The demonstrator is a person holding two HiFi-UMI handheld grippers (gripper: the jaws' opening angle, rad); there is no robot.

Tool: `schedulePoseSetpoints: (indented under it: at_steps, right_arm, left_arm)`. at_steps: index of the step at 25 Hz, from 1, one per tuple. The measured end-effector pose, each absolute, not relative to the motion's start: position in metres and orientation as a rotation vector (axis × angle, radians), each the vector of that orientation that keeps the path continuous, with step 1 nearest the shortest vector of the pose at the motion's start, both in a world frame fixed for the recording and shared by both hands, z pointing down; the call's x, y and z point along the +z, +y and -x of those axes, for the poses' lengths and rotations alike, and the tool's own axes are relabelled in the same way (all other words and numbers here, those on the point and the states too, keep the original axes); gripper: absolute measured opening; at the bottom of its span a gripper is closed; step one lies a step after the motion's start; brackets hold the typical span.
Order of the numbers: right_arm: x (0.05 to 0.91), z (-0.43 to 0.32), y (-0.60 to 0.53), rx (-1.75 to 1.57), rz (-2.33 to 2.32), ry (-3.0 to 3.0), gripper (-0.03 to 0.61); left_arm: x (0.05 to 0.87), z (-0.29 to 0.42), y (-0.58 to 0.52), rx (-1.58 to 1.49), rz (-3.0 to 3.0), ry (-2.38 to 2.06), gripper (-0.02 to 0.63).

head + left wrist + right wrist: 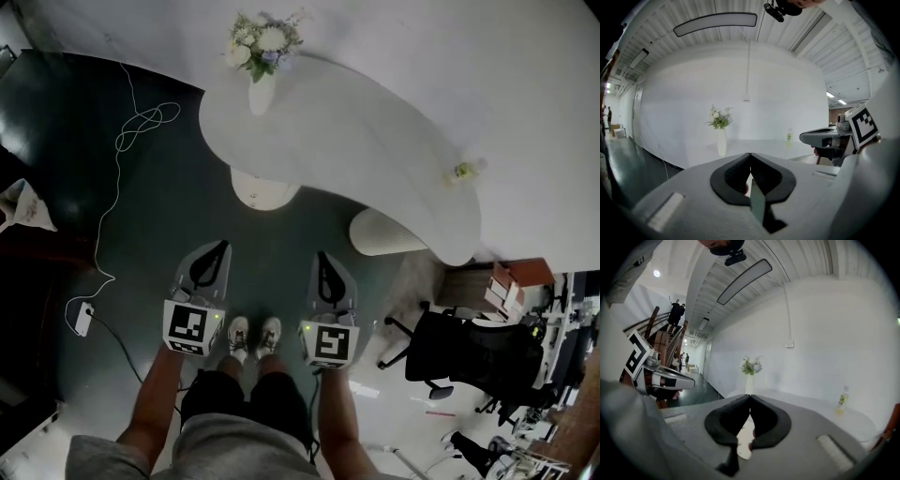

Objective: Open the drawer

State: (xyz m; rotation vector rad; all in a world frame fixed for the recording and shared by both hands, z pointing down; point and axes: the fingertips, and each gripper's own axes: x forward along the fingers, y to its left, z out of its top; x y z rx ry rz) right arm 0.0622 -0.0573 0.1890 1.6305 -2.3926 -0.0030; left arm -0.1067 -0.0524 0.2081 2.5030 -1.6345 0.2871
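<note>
No drawer shows in any view. In the head view my left gripper point(220, 246) and right gripper point(322, 255) are held side by side at waist height over the dark floor, in front of my feet. Both point toward a white curved table point(375, 159). Each pair of black jaws meets at the tips with nothing between them, as the left gripper view point(750, 153) and the right gripper view point(750, 396) show. Each gripper also appears at the edge of the other's view, well short of the table.
A white vase of flowers point(262, 56) stands on the table's left end and a small bottle point(464, 171) near its right end. Two white pedestals point(264, 190) carry the table. A white cable point(112, 187) trails on the floor at left. A black office chair point(459, 352) stands at right.
</note>
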Motion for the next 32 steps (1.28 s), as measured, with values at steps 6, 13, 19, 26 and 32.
schedulePoseSetpoints:
  at_steps: [6, 13, 19, 26, 32]
  right_arm:
    - [0.252, -0.06, -0.107, 0.064, -1.625, -2.405, 0.003]
    - [0.34, -0.064, -0.146, 0.147, -1.602, -2.42, 0.003]
    - [0.404, -0.065, -0.17, 0.159, -1.566, -2.429, 0.003]
    - [0.491, -0.063, -0.189, 0.161, -1.526, -2.429, 0.003]
    - [0.56, -0.058, -0.202, 0.159, -1.477, -2.435, 0.003]
  left_arm:
    - [0.263, 0.104, -0.098, 0.309, -2.498, -1.639, 0.011]
    - [0.343, 0.096, -0.13, 0.334, -2.469, -1.664, 0.011]
    - [0.409, 0.095, -0.149, 0.367, -2.433, -1.671, 0.011]
    - [0.489, 0.097, -0.168, 0.377, -2.418, -1.69, 0.011]
    - [0.559, 0.087, -0.184, 0.397, -2.414, -1.673, 0.011]
